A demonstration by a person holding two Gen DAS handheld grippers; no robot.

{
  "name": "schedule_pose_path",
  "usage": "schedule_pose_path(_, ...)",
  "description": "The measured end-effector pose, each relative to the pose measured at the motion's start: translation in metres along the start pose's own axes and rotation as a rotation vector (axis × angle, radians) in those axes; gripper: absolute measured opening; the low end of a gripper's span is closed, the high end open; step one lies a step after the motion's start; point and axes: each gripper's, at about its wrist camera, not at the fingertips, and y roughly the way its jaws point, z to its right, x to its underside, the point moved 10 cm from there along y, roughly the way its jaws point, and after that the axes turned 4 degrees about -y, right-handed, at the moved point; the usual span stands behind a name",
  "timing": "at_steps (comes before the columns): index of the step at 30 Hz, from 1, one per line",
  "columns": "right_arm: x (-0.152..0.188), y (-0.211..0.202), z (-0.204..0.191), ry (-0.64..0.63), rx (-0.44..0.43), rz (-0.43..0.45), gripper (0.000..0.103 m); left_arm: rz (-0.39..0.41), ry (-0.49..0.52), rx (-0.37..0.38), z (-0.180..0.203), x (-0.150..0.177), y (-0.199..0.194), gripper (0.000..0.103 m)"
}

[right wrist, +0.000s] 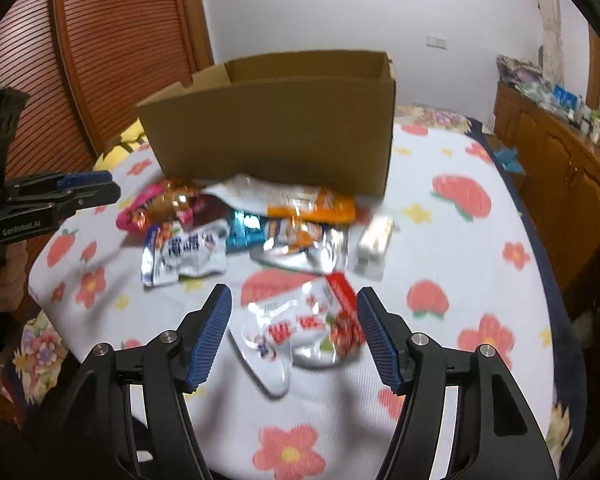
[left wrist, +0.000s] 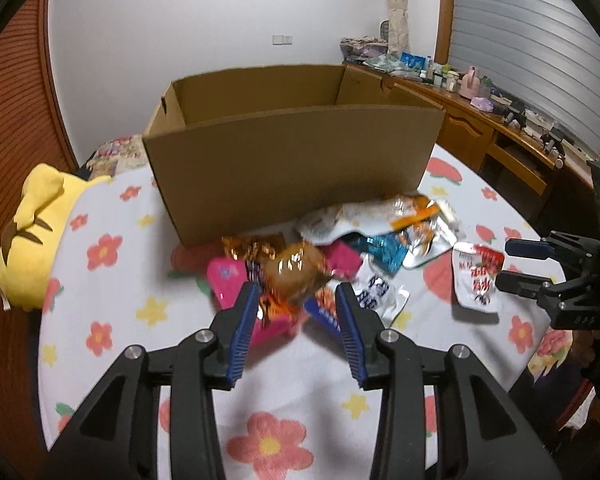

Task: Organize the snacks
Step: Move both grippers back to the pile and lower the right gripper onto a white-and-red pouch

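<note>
An open cardboard box [left wrist: 288, 160] stands on the flowered cloth, also in the right wrist view [right wrist: 276, 136]. A pile of snack packets [left wrist: 364, 236] lies in front of it. My left gripper [left wrist: 296, 294] is open over a brown-orange packet [left wrist: 296, 276] and a pink packet [left wrist: 230, 282]; whether it touches them I cannot tell. My right gripper [right wrist: 294, 300] is open around a white and red packet [right wrist: 300, 328] that lies on the cloth, also in the left wrist view [left wrist: 476, 276]. Each gripper shows in the other's view: right [left wrist: 512, 264], left [right wrist: 108, 186].
A yellow plush toy [left wrist: 36, 236] lies at the cloth's left edge. A wooden sideboard [left wrist: 500, 132] with clutter stands along the right wall. A small white bar [right wrist: 374, 240] lies right of the pile. A slatted wooden door [right wrist: 100, 48] is behind the box.
</note>
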Motion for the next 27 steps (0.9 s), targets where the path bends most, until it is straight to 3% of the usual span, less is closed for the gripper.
schedule_pose_path(12,0.031,0.012,0.014,0.079,0.026,-0.050,0.069,0.010,-0.002,-0.006,0.012,0.026,0.006,0.042)
schedule_pose_path(22,0.016,0.035,0.012,0.062,0.039,-0.034,0.071,0.008,0.008,0.013,0.025,0.025,0.012,0.048)
schedule_pose_path(25,0.018,0.036,0.012,0.055,0.049,-0.016,0.067,0.001,0.020,0.017,0.029,0.025,0.016,0.048)
schedule_pose_path(27,0.019,0.035,0.012,0.027,0.075,-0.008,0.059,-0.008,0.036,0.020,0.032,0.025,0.020,0.048)
